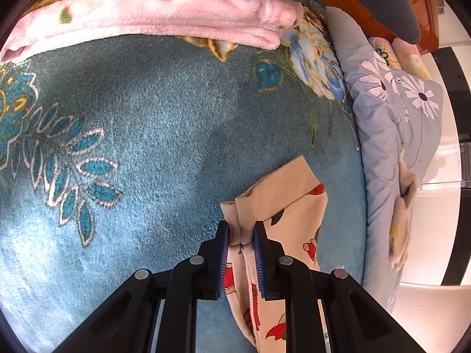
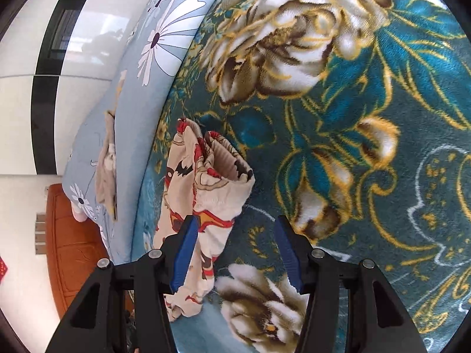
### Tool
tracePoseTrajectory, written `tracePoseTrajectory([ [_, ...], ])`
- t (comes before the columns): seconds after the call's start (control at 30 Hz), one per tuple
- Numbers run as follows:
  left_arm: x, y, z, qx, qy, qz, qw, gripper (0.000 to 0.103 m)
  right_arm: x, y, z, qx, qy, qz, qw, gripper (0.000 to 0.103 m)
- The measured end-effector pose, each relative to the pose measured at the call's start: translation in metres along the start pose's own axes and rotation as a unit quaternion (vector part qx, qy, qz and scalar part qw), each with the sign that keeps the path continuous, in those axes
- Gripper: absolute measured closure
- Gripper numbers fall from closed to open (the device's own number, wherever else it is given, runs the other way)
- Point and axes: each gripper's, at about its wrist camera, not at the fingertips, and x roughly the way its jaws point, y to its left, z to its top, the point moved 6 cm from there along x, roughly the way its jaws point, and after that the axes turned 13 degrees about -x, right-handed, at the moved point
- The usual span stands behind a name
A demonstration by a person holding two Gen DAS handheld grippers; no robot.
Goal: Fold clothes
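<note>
A pair of cream children's trousers with red cartoon prints (image 1: 282, 206) lies on a teal flowered blanket (image 1: 147, 135). My left gripper (image 1: 241, 229) is shut on the trouser legs near their cuffs, the cloth pinched between the blue pads. In the right wrist view the same trousers (image 2: 206, 188) lie folded lengthwise, with the elastic waistband at the far end. My right gripper (image 2: 235, 226) is open above the blanket (image 2: 368, 147). Its left fingertip sits at the trousers' edge and nothing is between the jaws.
A folded pink fleece blanket (image 1: 153, 14) lies at the far side of the bed. A light blue daisy-print quilt (image 1: 394, 123) runs along the bed edge, also in the right wrist view (image 2: 141, 82). An orange wooden headboard (image 1: 382, 14) and the white floor (image 2: 23, 117) lie beyond.
</note>
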Motion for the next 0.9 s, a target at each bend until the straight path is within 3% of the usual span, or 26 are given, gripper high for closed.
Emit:
tracePoseTrajectory([
  [0.2, -0.004, 0.004, 0.004, 0.011, -0.002, 0.000, 0.9999, 0.086, 0.024, -0.002, 0.002, 0.059, -0.013, 0.045, 0.997, 0.046],
  [0.33, -0.001, 0.009, 0.005, 0.006, 0.002, -0.001, 1.0000, 0.086, 0.039, -0.002, 0.004, 0.083, -0.013, 0.030, 0.996, 0.045],
  [0.57, 0.006, 0.026, 0.010, -0.034, 0.037, -0.027, 0.9984, 0.074, 0.044, -0.008, 0.007, 0.118, -0.006, 0.053, 0.992, 0.046],
  [0.67, 0.007, 0.022, 0.010, -0.024, 0.033, -0.030, 0.9987, 0.069, 0.045, -0.009, 0.007, 0.127, -0.010, 0.059, 0.990, 0.047],
  [0.8, 0.008, 0.013, 0.010, 0.003, 0.024, -0.024, 0.9994, 0.072, 0.045, -0.006, 0.007, 0.118, -0.009, 0.046, 0.992, 0.047],
  [0.9, 0.006, 0.009, 0.009, 0.010, 0.016, -0.030, 0.9994, 0.081, 0.045, -0.004, 0.006, 0.104, 0.002, 0.027, 0.994, 0.061],
])
